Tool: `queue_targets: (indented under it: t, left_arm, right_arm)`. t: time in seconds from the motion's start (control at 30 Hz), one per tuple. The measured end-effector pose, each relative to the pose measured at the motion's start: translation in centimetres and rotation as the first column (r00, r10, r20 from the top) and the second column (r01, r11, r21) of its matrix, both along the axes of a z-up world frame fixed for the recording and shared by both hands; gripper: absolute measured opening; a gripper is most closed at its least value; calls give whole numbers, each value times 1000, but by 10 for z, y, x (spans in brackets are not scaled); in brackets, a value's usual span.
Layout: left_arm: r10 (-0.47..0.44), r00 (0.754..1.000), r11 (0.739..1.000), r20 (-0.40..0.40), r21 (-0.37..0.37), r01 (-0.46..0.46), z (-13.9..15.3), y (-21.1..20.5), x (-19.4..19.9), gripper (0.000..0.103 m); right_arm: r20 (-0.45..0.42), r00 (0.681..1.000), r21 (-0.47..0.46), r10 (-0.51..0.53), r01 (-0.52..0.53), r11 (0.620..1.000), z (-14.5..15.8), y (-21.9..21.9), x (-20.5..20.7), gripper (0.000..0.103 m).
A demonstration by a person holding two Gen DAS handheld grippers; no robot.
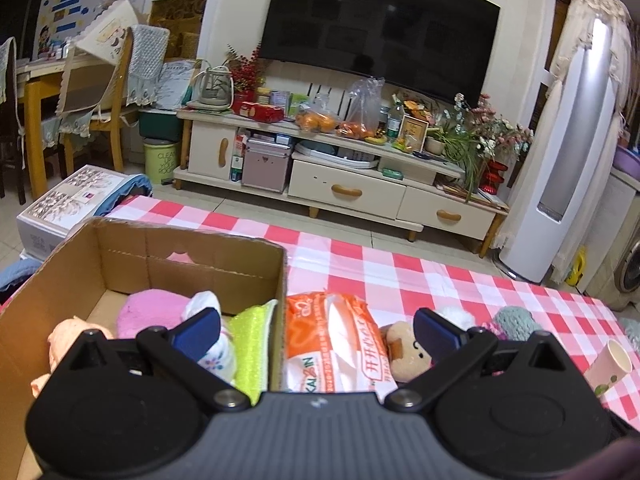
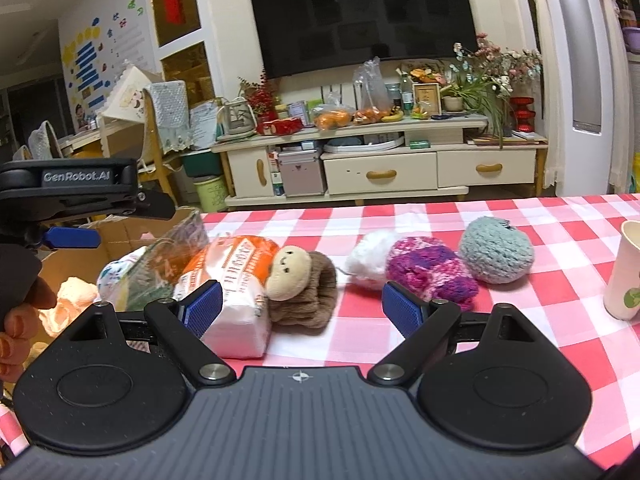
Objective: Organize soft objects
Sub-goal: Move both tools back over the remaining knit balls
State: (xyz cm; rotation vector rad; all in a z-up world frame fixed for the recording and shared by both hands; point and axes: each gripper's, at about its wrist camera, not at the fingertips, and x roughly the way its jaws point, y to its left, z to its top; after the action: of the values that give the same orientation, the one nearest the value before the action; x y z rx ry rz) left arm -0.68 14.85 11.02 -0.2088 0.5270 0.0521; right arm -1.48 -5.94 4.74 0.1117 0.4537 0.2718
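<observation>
Cardboard box sits on the checkered tablecloth with a pink plush and green sponge already inside. Left gripper hangs over the box's right wall, jaws wide, holding nothing. Right gripper is wide open too, low over the brown bear toy, with the tissue pack just left and the purple knit ball and grey knit ball off to the right.
</observation>
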Motion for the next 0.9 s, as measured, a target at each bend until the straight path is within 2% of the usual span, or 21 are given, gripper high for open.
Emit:
queue_targets:
  t: [0.47, 0.9]
  left_arm:
    - [-98, 995, 993, 1, 69, 97, -8, -41, 7, 102]
    - [-203, 979, 959, -23, 197, 204, -27, -89, 21, 102]
  right_arm:
    - [-18, 992, 26, -122, 123, 992, -11, -25, 8, 103]
    - [-30, 969, 19, -246, 247, 969, -32, -63, 38, 103]
